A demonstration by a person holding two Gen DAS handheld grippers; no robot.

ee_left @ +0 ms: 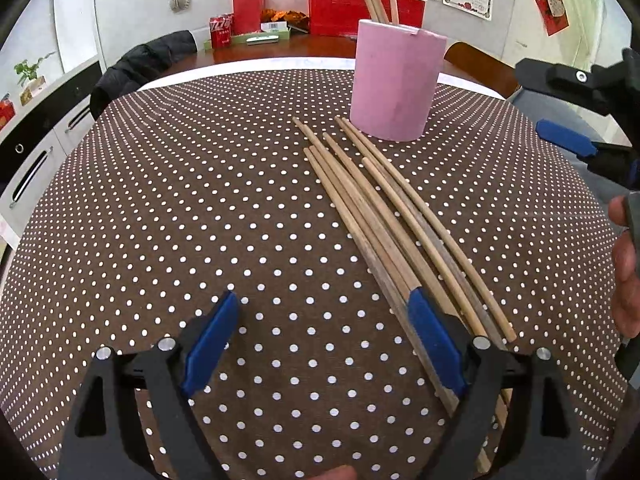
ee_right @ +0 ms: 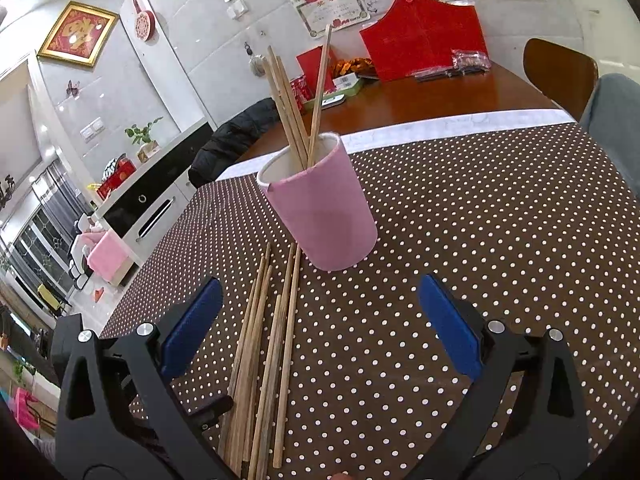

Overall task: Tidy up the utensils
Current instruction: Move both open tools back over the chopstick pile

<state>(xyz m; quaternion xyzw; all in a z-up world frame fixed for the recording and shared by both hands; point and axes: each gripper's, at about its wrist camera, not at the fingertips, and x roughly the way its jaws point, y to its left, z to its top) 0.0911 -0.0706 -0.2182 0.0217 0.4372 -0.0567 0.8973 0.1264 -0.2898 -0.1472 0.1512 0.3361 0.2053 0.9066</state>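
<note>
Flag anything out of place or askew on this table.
A loose bundle of wooden chopsticks lies flat on the polka-dot tablecloth beside the pink holder, unevenly fanned. Only a few chopsticks stand in the holder. Nothing looks spilled or broken.

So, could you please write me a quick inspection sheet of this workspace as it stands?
Surface: brown polka-dot tablecloth, flat.
Job's things: pink cup upright, holding several chopsticks; loose chopsticks lying roughly parallel on the cloth in front of the cup.
Clutter: nothing seen on the cloth.
Grippers: left gripper open, its right finger over the loose chopsticks; right gripper open, holding nothing.
Cables: nothing seen.
Surroundings: wooden table behind with a red board, a dark jacket and certificates on the wall.
</note>
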